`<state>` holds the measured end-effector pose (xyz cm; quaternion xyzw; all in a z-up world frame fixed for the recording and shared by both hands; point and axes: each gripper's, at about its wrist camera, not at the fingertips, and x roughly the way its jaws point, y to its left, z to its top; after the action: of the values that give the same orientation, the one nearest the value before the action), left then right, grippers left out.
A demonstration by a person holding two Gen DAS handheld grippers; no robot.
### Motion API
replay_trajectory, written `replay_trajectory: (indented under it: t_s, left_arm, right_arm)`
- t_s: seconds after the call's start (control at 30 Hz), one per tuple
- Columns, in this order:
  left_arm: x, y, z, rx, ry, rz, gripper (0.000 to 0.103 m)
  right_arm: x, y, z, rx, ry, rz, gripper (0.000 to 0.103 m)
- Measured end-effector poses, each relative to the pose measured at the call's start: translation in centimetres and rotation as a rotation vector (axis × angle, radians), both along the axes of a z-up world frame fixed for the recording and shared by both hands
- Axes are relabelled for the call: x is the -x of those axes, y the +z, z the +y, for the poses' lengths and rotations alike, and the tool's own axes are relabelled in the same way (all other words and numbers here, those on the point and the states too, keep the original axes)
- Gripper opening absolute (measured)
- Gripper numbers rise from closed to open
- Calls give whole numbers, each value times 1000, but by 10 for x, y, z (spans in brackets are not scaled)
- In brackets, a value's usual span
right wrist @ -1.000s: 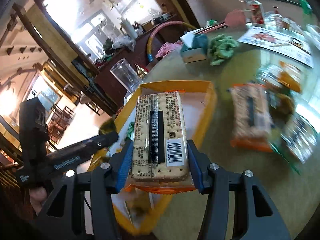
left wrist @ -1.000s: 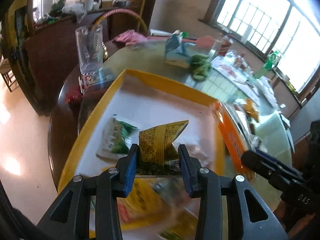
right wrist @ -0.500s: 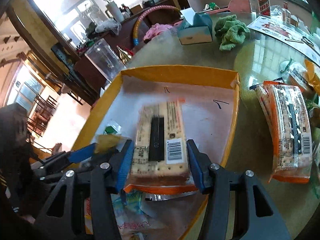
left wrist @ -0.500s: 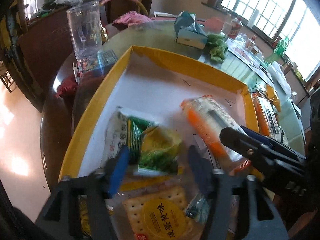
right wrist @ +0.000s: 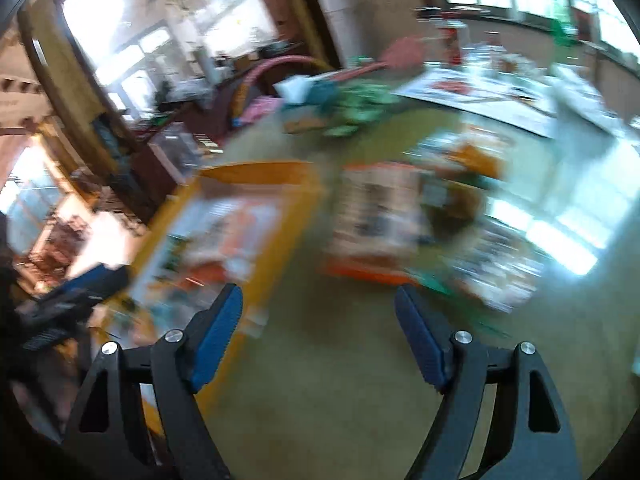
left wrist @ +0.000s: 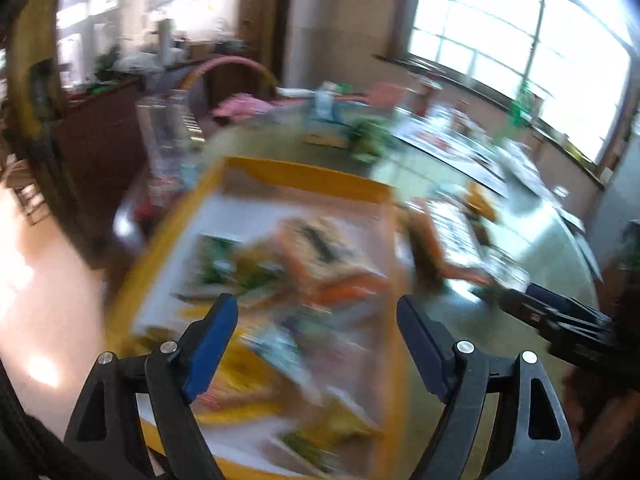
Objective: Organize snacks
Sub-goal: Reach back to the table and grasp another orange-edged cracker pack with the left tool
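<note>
Both grippers stand wide with nothing between their blue ribbed pads; their jaws have just been opening. The left gripper [left wrist: 316, 324] hangs over the near part of the yellow-rimmed tray [left wrist: 308, 174], which has a white floor. The right gripper [right wrist: 318, 312] hangs over bare olive-green tabletop [right wrist: 340, 380] just right of the tray's right wall.

In the tray lies a flat rectangular cracker pack [left wrist: 324, 252] in clear film with orange ends and a dark stripe down its middle; its long axis runs from the tray's far left toward the near right. Left of it, touching or overlapping, lie small green-and-yellow sachets [left wrist: 224, 268], too blurred to read. More crinkly packets [left wrist: 280, 360] cover the tray's near end.

On the table right of the tray lies a second cracker pack [right wrist: 376, 220], orange-edged, its long axis pointing away from the camera. Beyond it sits a loose heap of shiny wrapped snacks [right wrist: 472, 160].
</note>
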<state>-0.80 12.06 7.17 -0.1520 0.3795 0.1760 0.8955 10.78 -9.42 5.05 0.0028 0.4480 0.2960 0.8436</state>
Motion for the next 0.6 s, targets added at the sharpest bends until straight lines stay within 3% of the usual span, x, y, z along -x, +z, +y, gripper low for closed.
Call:
replay_trajectory:
  t_s: [0.13, 0.33, 0.5, 0.6]
  left_arm:
    - [-19, -5, -37, 15, -96, 33, 82]
    - [-47, -17, -64, 43, -169, 94, 82]
    - [-54, -22, -74, 30, -181, 111, 82]
    - [-57, -22, -73, 31, -174, 117, 82]
  right_arm:
    - [-5, -18, -65, 49, -112, 18, 79]
    - [-32, -39, -130, -101, -210, 156, 79]
    - [-44, -51, -131, -55, -264, 175, 79]
    - [-56, -56, -121, -123, -251, 229, 79]
